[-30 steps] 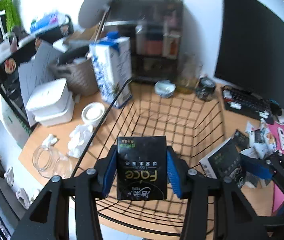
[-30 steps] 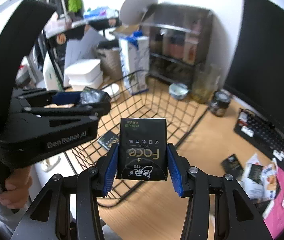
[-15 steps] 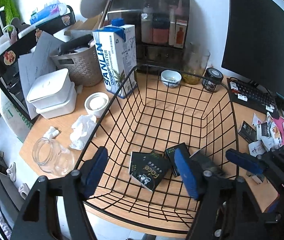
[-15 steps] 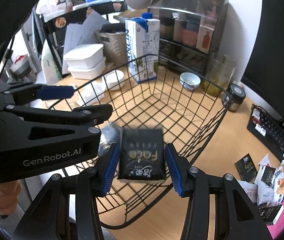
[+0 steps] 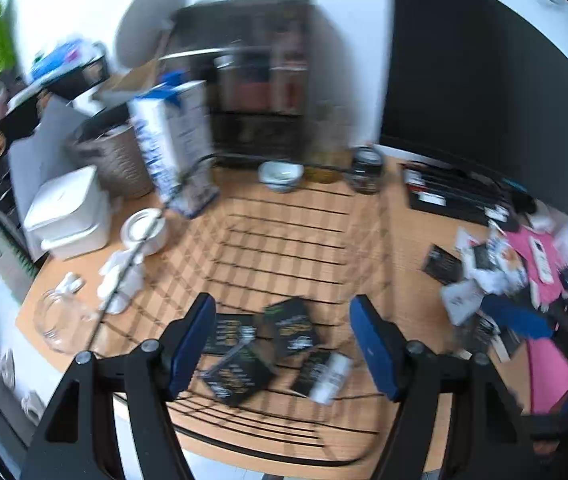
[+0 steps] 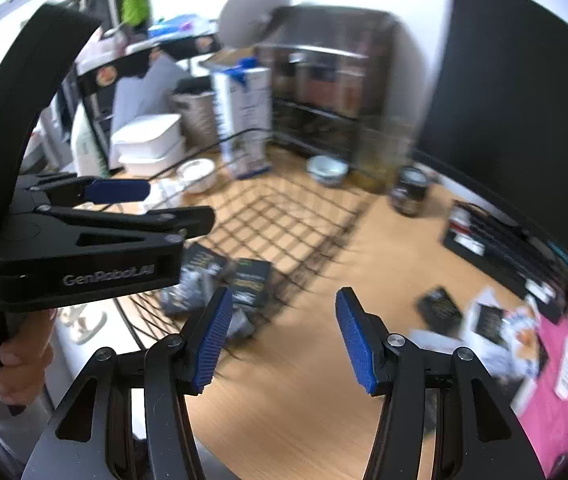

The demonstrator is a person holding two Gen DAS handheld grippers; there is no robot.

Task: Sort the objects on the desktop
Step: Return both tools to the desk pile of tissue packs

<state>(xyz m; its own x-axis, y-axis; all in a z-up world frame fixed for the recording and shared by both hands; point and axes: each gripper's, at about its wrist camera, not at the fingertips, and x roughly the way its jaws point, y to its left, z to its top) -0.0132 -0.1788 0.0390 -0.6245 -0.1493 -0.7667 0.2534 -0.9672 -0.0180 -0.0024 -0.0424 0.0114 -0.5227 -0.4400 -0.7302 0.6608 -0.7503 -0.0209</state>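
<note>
Several black tissue packs (image 5: 291, 330) already lie in the wire basket (image 5: 284, 216), more clutter (image 5: 479, 268) waits on the table (image 6: 315, 384) at right, my left gripper (image 5: 282, 344) spread wide and empty, my right gripper (image 6: 280, 338) opening, holding nothing.

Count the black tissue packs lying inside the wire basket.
3, clustered at the wire basket's near end: left pack, middle pack, front pack. Blur may hide more; a fourth packet beside them is unclear.
</note>
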